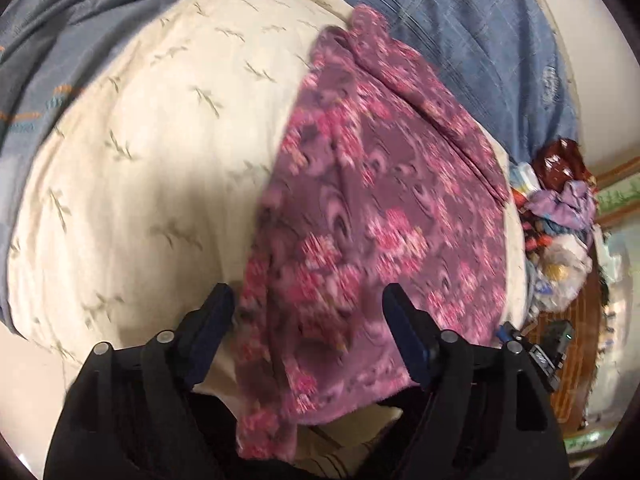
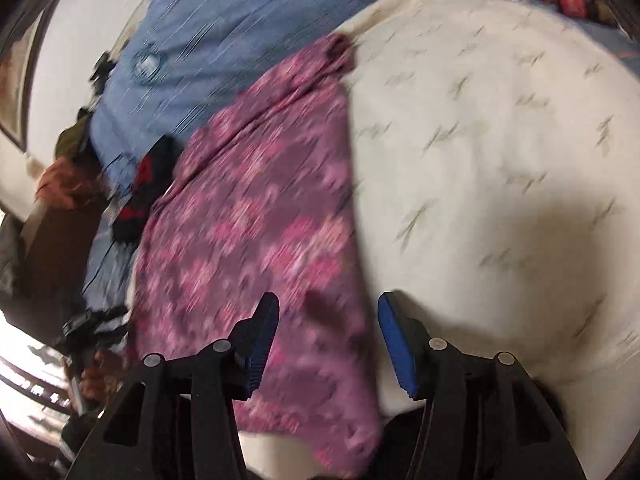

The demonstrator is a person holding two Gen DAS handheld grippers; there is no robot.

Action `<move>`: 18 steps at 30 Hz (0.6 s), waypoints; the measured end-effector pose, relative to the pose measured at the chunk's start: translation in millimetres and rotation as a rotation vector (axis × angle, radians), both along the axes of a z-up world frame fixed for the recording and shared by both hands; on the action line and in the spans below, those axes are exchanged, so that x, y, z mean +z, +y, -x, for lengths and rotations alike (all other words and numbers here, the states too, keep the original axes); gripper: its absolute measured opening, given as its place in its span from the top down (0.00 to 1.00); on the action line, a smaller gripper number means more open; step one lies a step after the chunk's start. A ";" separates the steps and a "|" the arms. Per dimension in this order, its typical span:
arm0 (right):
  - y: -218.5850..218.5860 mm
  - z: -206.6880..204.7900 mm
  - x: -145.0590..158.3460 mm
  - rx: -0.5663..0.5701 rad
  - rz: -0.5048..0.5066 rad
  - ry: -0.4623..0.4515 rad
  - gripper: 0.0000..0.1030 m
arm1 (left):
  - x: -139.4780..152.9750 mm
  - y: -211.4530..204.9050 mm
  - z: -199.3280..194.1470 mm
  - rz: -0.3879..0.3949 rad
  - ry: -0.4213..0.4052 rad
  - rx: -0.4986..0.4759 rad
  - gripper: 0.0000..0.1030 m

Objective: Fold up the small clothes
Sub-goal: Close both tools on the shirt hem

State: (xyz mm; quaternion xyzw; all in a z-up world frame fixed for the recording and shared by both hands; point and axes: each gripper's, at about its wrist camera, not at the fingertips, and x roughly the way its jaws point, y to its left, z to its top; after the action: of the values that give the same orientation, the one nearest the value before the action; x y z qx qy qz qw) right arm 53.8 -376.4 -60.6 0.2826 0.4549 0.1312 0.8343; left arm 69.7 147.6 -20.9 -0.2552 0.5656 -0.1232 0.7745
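Observation:
A purple garment with pink flowers (image 1: 372, 216) lies spread in a long strip on a cream patterned cloth (image 1: 152, 152). My left gripper (image 1: 308, 300) is open, its fingers straddling the garment's near end just above it. In the right wrist view the same garment (image 2: 260, 216) runs from the near edge to the far middle. My right gripper (image 2: 328, 304) is open over the garment's near right edge, holding nothing. Both views are blurred.
A blue bedcover (image 1: 472, 40) lies beyond the cream cloth. A pile of clothes and bags (image 1: 560, 216) sits at the right in the left view. A black and red item (image 2: 144, 184) lies left of the garment in the right view.

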 end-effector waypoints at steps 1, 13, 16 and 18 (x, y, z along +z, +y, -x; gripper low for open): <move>4.6 3.5 -2.1 0.028 -0.017 0.011 0.47 | -0.4 -0.1 1.1 0.012 0.004 -0.012 0.25; 47.1 18.2 -11.4 0.238 0.173 0.052 0.96 | -9.3 -13.0 25.0 0.032 0.018 -0.113 0.94; 41.9 20.5 2.2 0.199 0.189 0.003 0.95 | -2.9 -6.7 29.5 0.058 0.014 -0.082 0.96; 33.0 28.4 20.8 0.160 0.172 -0.058 0.95 | 7.1 -2.7 36.6 0.054 -0.022 -0.074 0.96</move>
State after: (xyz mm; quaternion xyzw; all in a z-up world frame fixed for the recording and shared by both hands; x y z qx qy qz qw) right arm 25.4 -343.4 -39.9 0.1689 0.4613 0.1660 0.8550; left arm 33.0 144.9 -13.9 -0.2537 0.5626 -0.1696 0.7683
